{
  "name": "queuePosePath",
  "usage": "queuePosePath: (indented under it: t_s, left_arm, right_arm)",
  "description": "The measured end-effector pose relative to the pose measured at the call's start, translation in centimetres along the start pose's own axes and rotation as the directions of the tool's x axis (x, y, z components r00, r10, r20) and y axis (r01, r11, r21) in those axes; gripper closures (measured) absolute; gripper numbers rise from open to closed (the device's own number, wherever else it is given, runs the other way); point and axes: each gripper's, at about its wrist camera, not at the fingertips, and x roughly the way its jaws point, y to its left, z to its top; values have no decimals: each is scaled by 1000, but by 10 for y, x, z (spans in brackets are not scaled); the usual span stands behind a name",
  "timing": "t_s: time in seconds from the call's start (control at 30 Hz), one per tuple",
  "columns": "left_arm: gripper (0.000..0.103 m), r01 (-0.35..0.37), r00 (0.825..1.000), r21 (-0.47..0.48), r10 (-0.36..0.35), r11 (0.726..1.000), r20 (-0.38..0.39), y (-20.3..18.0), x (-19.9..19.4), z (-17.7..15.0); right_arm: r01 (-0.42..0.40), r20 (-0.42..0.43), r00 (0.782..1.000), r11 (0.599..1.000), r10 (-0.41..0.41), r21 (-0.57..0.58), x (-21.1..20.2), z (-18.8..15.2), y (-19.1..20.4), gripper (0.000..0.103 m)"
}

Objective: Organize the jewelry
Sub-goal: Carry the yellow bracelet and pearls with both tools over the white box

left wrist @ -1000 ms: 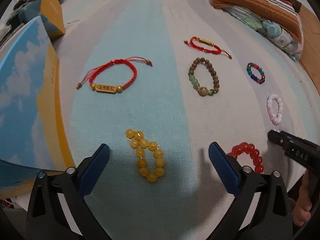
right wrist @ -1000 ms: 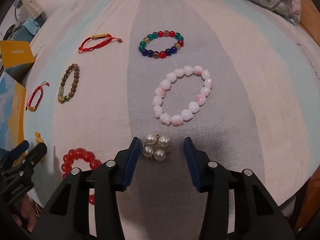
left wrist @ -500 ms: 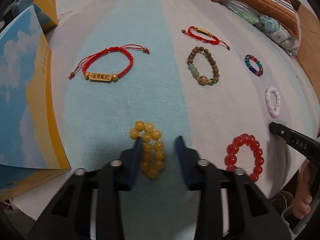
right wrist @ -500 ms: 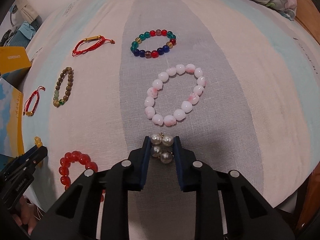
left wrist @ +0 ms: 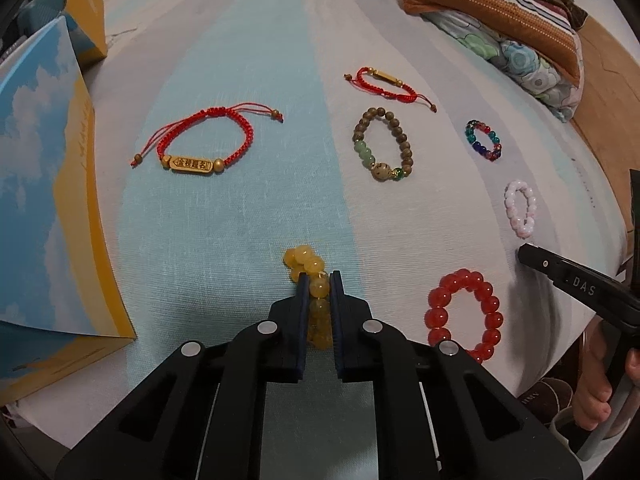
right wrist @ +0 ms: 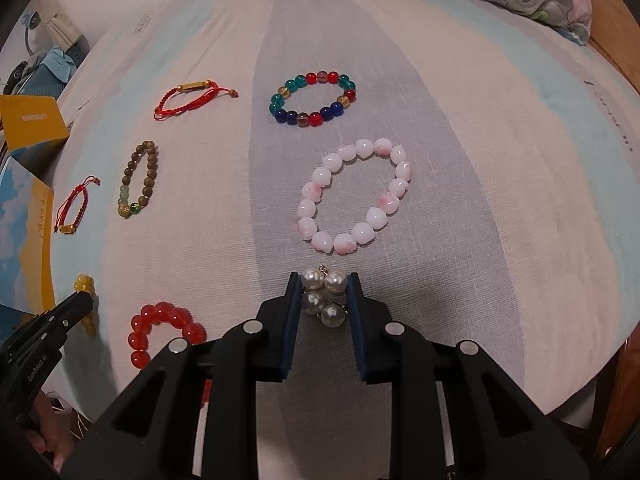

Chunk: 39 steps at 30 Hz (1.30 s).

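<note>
The left gripper (left wrist: 319,280) pinches the yellow bracelet (left wrist: 310,276) on the cloth (left wrist: 224,208), red bracelet (left wrist: 464,314) at its 3 o'clock. The right gripper (right wrist: 323,284) clamps the pearls (right wrist: 323,294), pink bracelet (right wrist: 354,196) at 12 o'clock.

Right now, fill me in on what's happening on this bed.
A person is sorting jewelry with two handheld tools. The left tool is shut on the yellow bead bracelet; the right tool is shut on the pearl cluster. Both pieces lie on the striped sheet, while the red bead bracelet and others lie untouched.
</note>
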Motion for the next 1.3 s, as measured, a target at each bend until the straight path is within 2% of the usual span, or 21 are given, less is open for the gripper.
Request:
queuePosePath:
  t_s: [0.4,0.73,1.03,1.3]
  left_arm:
    - [94,-6,999,0,6,1000,47,-3,-18,1]
    - [94,-22,996,15,21,1000,86,-13,-53,7]
    - [94,-32,987,28,27,999,160,-8,-104,21]
    - [94,-64,972,-9,65,998,225,22,-150,30]
  right_arm:
    - [-11,47,999,1000,12,-5,-19,-2,0,81]
    - [-19,92,996,999,22,-33,-51,4,17,81]
    - [-9,133,991,997,20,-78,-81,16,54,81]
    - [0,181,983,987,29,-159,-106,27,118,81]
